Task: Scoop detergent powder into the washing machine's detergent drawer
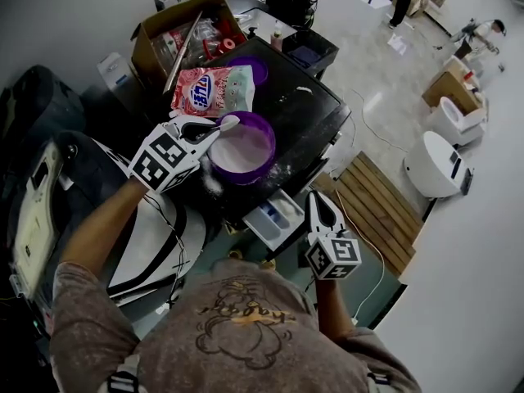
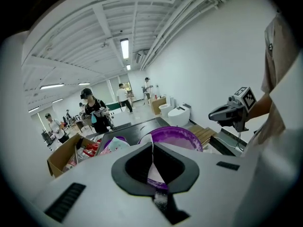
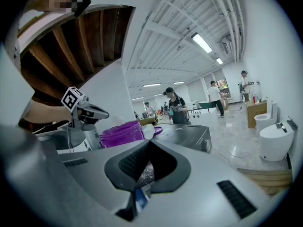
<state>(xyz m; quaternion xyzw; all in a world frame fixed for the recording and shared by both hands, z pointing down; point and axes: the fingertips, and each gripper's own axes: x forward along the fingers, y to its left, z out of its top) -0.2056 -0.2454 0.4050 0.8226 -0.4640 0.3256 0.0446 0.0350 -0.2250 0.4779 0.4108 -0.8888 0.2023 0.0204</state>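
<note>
One purple bowl (image 1: 269,140) held white powder (image 1: 241,155); left gripper (image 1: 212,130) pinched one white spoon (image 1: 230,122), right gripper's (image 1: 316,197) jaws met empty.

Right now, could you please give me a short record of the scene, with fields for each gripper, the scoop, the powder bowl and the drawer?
left gripper: shut on the handle of the white scoop
scoop: head at the rim of the purple bowl; cannot tell if it is loaded
purple bowl: on the washer top, holds white powder
detergent drawer: pulled open at the machine's front
right gripper: jaws together, empty, beside the drawer
detergent bag: lying behind the bowl
</note>
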